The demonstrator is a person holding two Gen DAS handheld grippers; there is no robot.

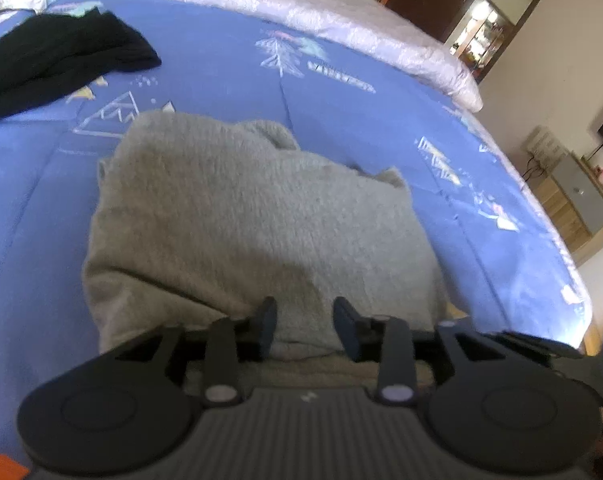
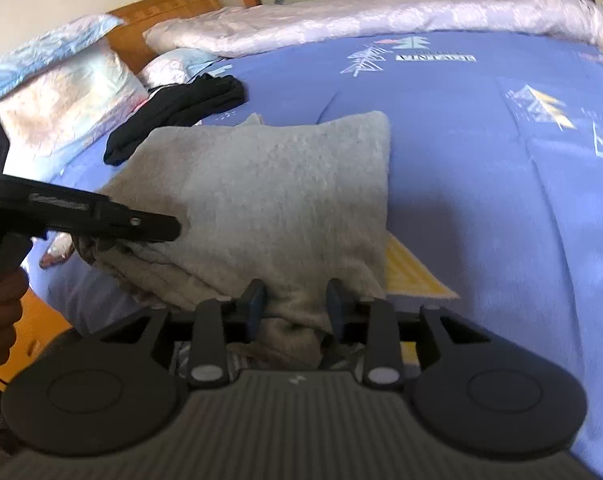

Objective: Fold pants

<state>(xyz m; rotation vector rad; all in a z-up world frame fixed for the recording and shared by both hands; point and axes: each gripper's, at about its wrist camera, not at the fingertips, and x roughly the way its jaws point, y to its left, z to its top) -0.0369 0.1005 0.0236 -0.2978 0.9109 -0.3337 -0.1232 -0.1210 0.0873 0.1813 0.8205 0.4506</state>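
Both hand-held grippers — left [image 1: 304, 326], right [image 2: 294, 306] — stood released over the near edge of the pants [image 1: 257, 216], which lay folded into a compact block on the bed [image 1: 221, 64]; little seemed left beyond tidying.

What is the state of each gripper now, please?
Left gripper: open, above the grey pants, not gripping.
Right gripper: open, pants edge between, not pressed.

Blue bed [image 1: 229, 64] (printed cover): grey pants [image 1: 237, 216], black garment [image 1: 61, 56].
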